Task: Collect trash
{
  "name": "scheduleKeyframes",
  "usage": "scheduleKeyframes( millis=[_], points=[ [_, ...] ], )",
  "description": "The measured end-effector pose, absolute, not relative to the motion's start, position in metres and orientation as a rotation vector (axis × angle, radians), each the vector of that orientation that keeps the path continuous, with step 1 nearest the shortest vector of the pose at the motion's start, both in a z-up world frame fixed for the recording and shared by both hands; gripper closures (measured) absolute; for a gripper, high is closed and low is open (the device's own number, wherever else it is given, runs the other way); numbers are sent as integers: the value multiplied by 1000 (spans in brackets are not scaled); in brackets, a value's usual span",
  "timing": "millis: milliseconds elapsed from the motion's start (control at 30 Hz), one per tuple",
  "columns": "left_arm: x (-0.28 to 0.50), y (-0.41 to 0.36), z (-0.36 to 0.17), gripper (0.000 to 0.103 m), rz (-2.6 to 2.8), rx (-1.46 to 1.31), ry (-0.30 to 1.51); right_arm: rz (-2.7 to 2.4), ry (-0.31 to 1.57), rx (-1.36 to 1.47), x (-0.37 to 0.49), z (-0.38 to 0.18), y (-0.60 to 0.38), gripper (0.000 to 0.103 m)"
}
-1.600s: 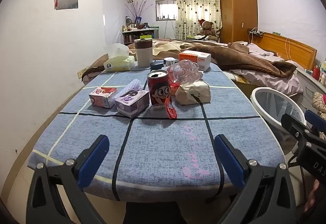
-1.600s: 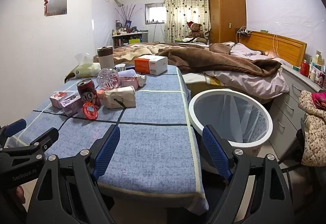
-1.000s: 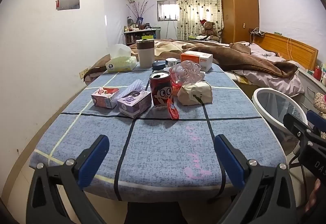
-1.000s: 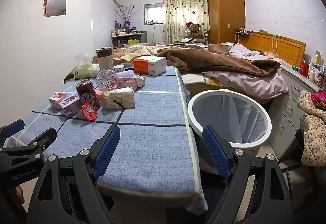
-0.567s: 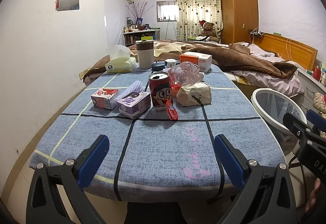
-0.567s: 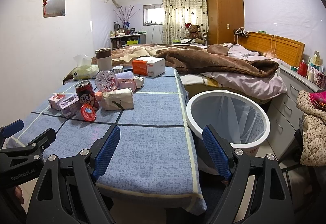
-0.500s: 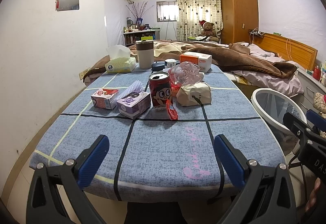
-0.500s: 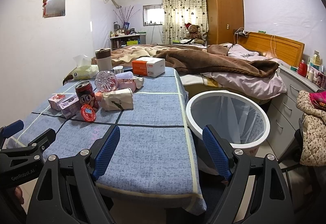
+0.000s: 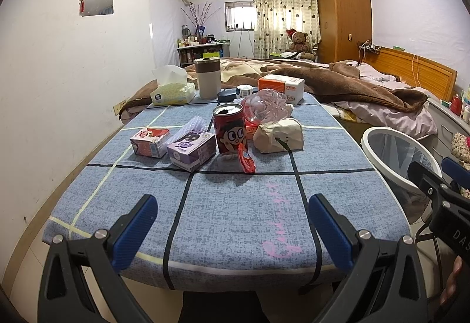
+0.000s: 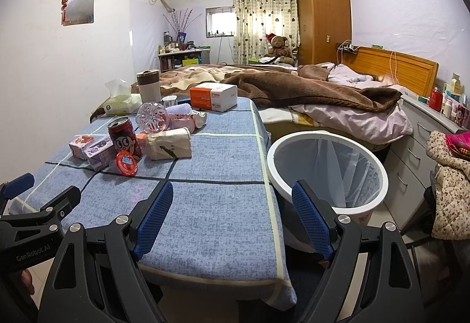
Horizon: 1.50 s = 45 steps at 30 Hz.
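Note:
Trash sits mid-table on the blue checked cloth (image 9: 235, 205): a red cartoon can (image 9: 229, 132) with a red round lid (image 9: 246, 159) leaning on it, a purple carton (image 9: 192, 149), a pink carton (image 9: 150, 142), a crumpled paper pack (image 9: 279, 136) and a clear plastic ball (image 9: 265, 110). In the right wrist view the can (image 10: 124, 138) and lid (image 10: 126, 163) show at left. A white bin (image 10: 326, 170) with a clear liner stands by the table's right edge. My left gripper (image 9: 232, 232) and right gripper (image 10: 232, 215) are open and empty above the table's near edge.
A tissue box (image 9: 173, 94), a brown-topped tumbler (image 9: 208, 82) and an orange-white box (image 9: 280, 87) stand at the table's far end. A bed with a brown blanket (image 10: 308, 91) lies behind. Drawers (image 10: 417, 146) and clothes (image 10: 449, 179) are at the right.
Both views shifted only slightly; the grippers stay open and nothing on the table moved.

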State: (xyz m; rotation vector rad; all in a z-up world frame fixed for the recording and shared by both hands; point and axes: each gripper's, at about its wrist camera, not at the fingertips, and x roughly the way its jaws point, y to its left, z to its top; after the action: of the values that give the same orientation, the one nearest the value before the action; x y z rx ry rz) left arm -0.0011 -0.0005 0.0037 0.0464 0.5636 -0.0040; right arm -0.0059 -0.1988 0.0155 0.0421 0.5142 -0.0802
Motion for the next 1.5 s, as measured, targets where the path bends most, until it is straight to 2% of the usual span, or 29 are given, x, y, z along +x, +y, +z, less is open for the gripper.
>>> scheduleKeyframes(
  millis=[1500],
  points=[
    [1, 1, 3, 0, -6, 37, 578, -82, 519, 32, -6, 19, -203, 18]
  ],
)
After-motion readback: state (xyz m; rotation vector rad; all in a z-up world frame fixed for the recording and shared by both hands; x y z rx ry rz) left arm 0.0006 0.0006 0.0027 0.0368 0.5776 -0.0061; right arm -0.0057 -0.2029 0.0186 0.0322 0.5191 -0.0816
